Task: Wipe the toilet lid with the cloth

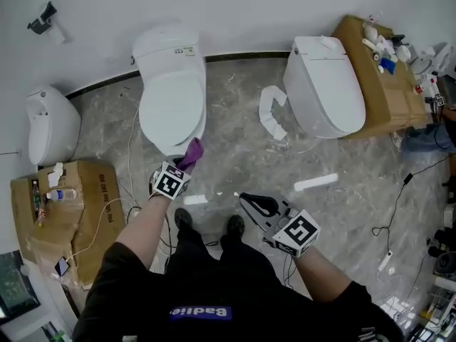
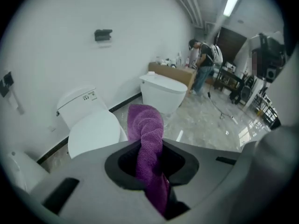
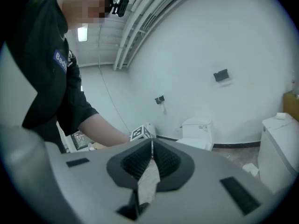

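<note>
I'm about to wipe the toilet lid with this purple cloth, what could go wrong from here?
1. The cloth sits as a narrow twisted bunch in the left gripper. Little of it may meet the lid, and the hard jaw tips could scrape the surface.
2. A thin cable lies just left of the toilet; stepping closer might snag it.

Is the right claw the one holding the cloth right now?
No, the purple cloth is clamped in the left claw, while the right claw is shut with nothing in it.
</note>
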### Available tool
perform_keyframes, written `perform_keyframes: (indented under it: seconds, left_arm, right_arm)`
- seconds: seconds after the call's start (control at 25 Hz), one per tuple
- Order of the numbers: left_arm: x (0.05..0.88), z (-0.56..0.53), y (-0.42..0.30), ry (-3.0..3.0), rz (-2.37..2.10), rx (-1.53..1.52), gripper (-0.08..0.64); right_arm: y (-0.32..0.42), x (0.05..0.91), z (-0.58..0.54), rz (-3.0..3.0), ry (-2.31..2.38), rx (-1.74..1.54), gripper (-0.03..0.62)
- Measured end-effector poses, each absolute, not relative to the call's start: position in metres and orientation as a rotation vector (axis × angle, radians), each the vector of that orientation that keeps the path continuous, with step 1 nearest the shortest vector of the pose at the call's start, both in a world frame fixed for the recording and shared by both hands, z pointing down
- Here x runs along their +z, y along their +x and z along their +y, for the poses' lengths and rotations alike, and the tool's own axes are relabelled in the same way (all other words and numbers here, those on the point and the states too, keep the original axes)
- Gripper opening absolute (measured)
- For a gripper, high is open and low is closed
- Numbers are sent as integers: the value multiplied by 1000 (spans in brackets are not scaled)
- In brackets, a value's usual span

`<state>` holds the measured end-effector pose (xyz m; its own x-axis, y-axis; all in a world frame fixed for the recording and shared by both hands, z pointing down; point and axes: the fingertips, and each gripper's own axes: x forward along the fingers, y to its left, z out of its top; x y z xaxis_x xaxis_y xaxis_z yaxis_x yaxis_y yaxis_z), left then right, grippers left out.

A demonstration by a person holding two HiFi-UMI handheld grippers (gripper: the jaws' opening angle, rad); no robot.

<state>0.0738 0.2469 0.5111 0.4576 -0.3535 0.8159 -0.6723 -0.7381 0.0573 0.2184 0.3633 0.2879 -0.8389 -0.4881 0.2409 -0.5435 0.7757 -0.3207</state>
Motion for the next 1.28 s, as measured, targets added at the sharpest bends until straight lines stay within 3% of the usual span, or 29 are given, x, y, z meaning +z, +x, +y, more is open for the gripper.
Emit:
perform_keyframes:
  seconds: [0.32, 0.68, 1.0, 1.28]
  left_arm:
    - [364, 323, 42, 2395, -1076, 729, 69]
    - [220, 383, -21, 2499, -1192, 174, 70]
    - [157, 436, -66, 2657, -1075, 21, 69]
    - [143, 466, -64, 2691, -1088, 14, 69]
  right_arm:
    - [188, 239, 382, -2881, 722, 530, 32]
    - [79, 189, 418, -2910, 750, 543, 32]
    - [-1, 161, 451, -2922, 829, 535, 32]
    - [-12, 150, 462, -2935, 803, 532, 32]
